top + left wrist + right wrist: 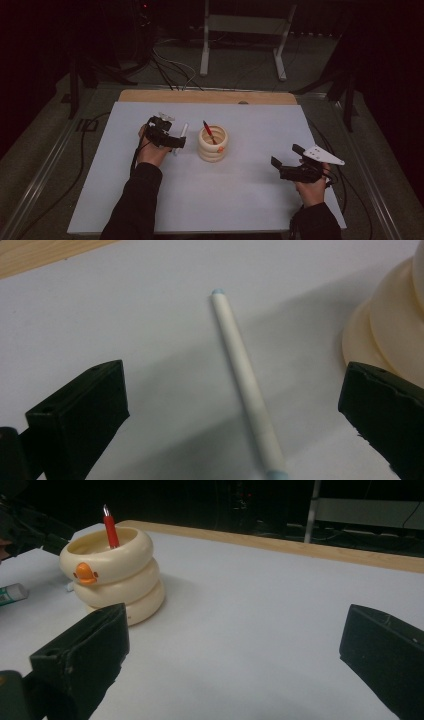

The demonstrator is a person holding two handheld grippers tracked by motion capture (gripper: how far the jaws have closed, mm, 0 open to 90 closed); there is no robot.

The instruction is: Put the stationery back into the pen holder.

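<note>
I had the left tongs [176,142] spread wide and hanging over the white pen [246,385], left of the tabletop's [250,200] middle and a little toward its far edge. In the left gripper view the pen lay flat on the white surface between my two jaws, touching neither, and that was the relation that counted: its long axis ran away from the tongs, roughly along the line I was looking down, tilted slightly, so the jaws stood one on each side of the shaft, ready to close across it. From the high view its far tip pointed toward the wooden far edge.

Just right of the pen stood the cream ringed holder [213,143], close beside it but apart, with a red pen [110,529] upright inside. My right-hand jaw sat near that holder's foot, which I judged the tight spot.

Well to the right, near the right edge, my right tongs [287,158] also stood spread and empty, aimed at the holder from a distance. The left hand was plainly the nearer one.
</note>
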